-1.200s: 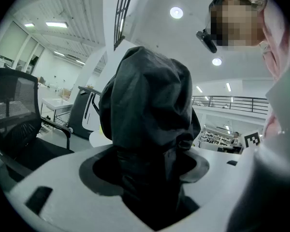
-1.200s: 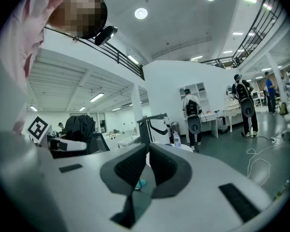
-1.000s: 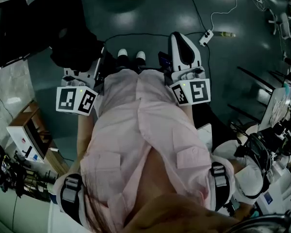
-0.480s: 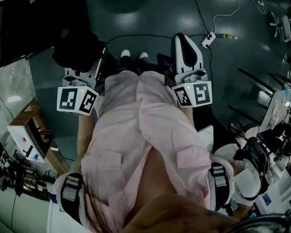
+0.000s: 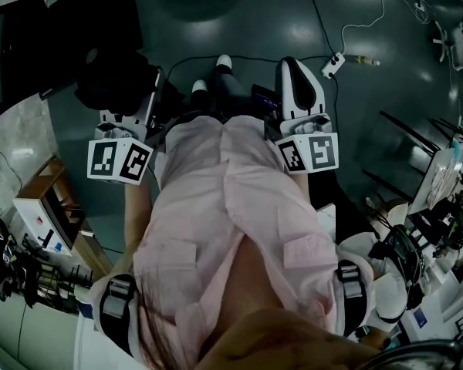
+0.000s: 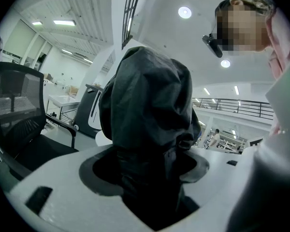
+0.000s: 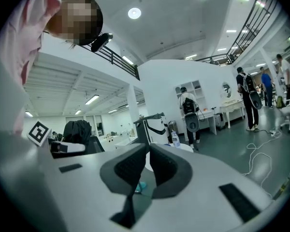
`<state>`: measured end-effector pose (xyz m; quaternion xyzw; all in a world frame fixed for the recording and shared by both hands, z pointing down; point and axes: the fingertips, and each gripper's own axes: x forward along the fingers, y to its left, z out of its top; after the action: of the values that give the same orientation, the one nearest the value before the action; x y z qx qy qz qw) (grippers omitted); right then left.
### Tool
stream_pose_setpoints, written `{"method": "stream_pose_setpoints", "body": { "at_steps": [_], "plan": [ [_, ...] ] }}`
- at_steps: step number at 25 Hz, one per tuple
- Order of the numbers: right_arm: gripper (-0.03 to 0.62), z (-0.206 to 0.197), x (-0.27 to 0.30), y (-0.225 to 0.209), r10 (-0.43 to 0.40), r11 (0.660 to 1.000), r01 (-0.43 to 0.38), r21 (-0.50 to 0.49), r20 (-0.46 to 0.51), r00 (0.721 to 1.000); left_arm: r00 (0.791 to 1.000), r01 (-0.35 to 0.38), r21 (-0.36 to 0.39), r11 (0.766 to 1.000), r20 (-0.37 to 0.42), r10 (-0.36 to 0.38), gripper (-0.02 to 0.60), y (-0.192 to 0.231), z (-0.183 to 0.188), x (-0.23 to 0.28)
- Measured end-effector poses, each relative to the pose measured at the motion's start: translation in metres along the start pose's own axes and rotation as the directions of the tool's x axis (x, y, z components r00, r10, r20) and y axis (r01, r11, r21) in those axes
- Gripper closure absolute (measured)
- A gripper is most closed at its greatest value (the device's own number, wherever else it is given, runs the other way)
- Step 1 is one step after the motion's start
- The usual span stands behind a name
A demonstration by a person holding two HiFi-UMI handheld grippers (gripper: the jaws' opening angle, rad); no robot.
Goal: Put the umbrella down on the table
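Note:
A folded black umbrella (image 6: 147, 110) fills the left gripper view and stands up between the jaws of my left gripper (image 6: 145, 178), which is shut on its dark fabric. In the head view the umbrella (image 5: 112, 79) is a black bundle beyond the left gripper (image 5: 127, 118), held low beside the person's pink shirt, over the dark floor. My right gripper (image 5: 295, 68) hangs on the other side of the body. Its jaws (image 7: 149, 166) stand together with nothing between them.
A white cable and power strip (image 5: 330, 58) lie on the floor ahead. A black mesh chair (image 6: 17, 115) stands at the left. A wooden box (image 5: 50, 206) sits at the lower left, with equipment (image 5: 417, 237) at the right. People (image 7: 246, 95) stand far off.
One of the person's feet has stepped forward. Both grippers stay at the person's sides, the left still holding the umbrella.

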<state>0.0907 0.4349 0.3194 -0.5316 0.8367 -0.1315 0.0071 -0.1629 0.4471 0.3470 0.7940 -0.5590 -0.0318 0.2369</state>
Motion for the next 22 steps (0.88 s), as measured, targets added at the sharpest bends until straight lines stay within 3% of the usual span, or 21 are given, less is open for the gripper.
{"method": "stream_pose_setpoints", "body": {
  "at_steps": [11,18,22],
  "plan": [
    [0.554,0.039,0.067,-0.069,0.092,0.996,-0.092,-0.005,0.029,0.995,0.986,-0.124,0.006,0.992,0.114,0.122,0.268,-0.006,0.038,0.063],
    [0.553,0.037,0.088,-0.098,0.102,0.995,-0.102,0.013,0.007,0.995,0.981,-0.144,-0.059,0.988,0.119,0.15,0.268,-0.008,0.035,0.089],
    [0.553,0.038,0.099,-0.107,0.101,0.995,-0.101,0.016,0.005,0.995,0.98,-0.151,-0.054,0.987,0.122,0.156,0.268,-0.004,0.04,0.104]
  ]
}}
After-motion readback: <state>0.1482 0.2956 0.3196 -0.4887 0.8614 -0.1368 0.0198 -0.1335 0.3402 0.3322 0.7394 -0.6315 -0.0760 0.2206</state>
